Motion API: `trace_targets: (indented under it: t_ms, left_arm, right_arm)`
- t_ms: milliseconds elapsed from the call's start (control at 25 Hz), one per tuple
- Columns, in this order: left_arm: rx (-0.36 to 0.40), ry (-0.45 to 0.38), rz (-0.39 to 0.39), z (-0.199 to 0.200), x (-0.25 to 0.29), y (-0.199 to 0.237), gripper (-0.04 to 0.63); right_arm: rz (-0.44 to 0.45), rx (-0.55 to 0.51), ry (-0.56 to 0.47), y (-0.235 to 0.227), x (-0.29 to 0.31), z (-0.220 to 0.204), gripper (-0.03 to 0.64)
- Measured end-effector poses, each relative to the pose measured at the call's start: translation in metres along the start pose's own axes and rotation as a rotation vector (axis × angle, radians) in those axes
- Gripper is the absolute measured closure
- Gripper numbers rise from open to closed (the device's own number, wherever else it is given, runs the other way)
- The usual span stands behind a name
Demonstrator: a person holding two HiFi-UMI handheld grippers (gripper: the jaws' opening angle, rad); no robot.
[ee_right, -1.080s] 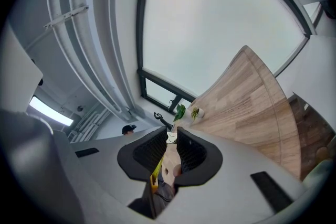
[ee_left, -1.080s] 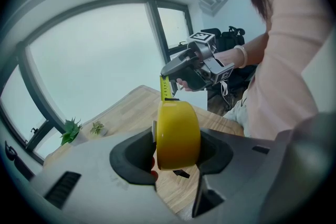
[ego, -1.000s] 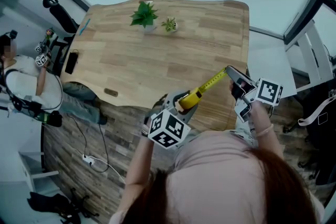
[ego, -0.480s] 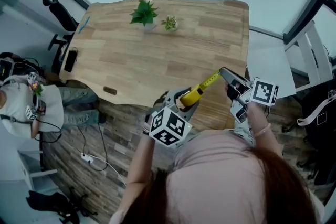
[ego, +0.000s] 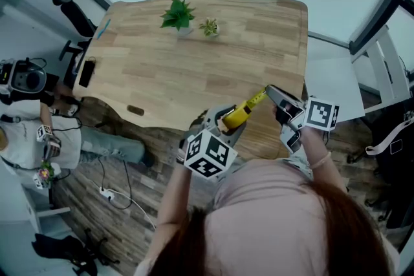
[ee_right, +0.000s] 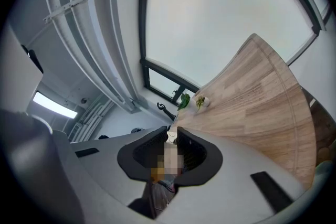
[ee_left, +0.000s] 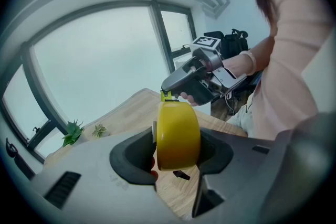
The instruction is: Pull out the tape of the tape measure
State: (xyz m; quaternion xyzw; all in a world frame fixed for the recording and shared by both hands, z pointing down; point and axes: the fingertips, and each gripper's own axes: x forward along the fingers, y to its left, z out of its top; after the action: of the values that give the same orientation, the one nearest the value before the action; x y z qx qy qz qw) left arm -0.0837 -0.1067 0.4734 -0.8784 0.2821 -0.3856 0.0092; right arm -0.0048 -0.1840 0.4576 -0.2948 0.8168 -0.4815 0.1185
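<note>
We find the left gripper (ee_left: 174, 157) clamped on the yellow tape measure (ee_left: 178, 128), with the case seated upright between both pads. Just beyond its tips, the right gripper (ego: 270, 93) is pinched on the free end of the tape (ego: 253, 103), which runs as a short straight yellow strip between the two tools. Both are held in the air over the near edge of the wooden table (ego: 194, 61). Two potted plants (ego: 178, 15) stand well beyond them at its far side. In our judgement the pull is begun but little tape is drawn, and the grippers must part much further.
</note>
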Motion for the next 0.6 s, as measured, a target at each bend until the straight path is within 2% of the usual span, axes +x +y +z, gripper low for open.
trace_targets:
  t_ms: [600]
  left_arm:
    - [-0.014,-0.026,0.031,0.001,-0.005,0.007,0.422]
  right_arm:
    - [0.012,0.018,0.078,0.013,0.020,-0.030,0.563]
